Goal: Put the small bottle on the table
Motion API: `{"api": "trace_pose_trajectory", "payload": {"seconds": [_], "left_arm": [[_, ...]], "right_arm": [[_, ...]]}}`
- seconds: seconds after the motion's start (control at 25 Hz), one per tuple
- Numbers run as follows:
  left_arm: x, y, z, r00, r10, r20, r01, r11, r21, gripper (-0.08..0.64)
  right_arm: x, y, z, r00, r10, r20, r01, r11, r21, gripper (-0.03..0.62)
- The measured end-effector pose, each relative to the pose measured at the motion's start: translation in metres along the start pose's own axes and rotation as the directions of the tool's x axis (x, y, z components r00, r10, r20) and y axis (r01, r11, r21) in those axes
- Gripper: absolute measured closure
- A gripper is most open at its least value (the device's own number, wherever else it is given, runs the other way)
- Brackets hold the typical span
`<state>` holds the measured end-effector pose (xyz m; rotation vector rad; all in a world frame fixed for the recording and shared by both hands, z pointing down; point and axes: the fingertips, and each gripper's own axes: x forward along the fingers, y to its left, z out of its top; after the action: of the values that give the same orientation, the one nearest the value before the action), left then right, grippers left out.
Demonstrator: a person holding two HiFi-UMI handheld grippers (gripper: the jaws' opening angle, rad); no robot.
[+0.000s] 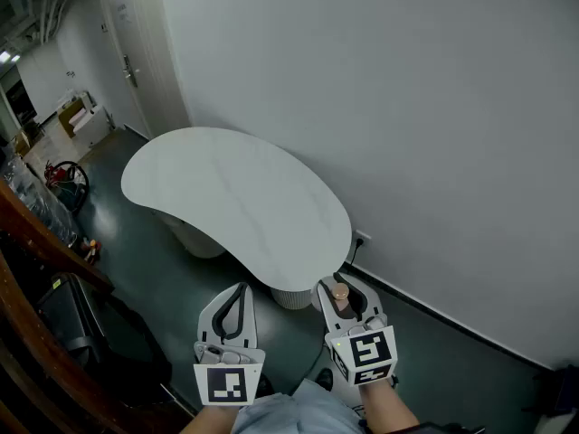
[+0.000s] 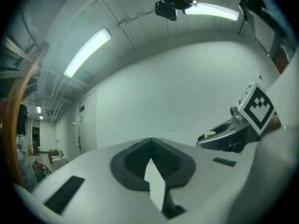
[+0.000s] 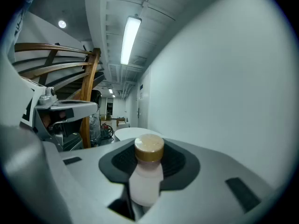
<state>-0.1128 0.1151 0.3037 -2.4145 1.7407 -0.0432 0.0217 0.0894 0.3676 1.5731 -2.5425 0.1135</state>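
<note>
At far left, a wooden railing [image 1: 36, 233] runs along the edge of a corridor. The white, bean-shaped table [image 1: 235, 197] fills the middle of the floor, and its top shows nothing on it. Below it, the left gripper [image 1: 241, 289] has its jaws closed tip to tip with nothing between them; it plays no visible part in the job. To its right, the right gripper [image 1: 346, 287] is clamped on the small bottle [image 3: 145, 181], a pale container with a tan cap [image 3: 149, 148] screwed on. What is inside it cannot be told.

The bottle is carried off the table, above the dark floor [image 1: 154, 260]. Its long axis appears to run along the jaws, cap toward their tips and tilted upward. The table's near rounded end lies just ahead and slightly left of that gripper, so the right hand is both the carrier and the nearer one. The likely next step is to bring the bottle forward and leftward over the tabletop, base down, before letting go. A plain white wall [image 1: 434, 134] closes the scene at right.
</note>
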Motion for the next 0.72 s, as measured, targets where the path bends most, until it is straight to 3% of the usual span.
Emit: {"api": "trace_pose_trajectory", "payload": {"seconds": [0.72], "left_arm": [[0.013,-0.023,0.003,0.999,0.037,-0.015,-0.037,0.999,0.02,0.557]], "right_arm": [[-0.001,-0.028,-0.002,0.999,0.048,0.015,-0.048,0.999,0.016,0.483]]}}
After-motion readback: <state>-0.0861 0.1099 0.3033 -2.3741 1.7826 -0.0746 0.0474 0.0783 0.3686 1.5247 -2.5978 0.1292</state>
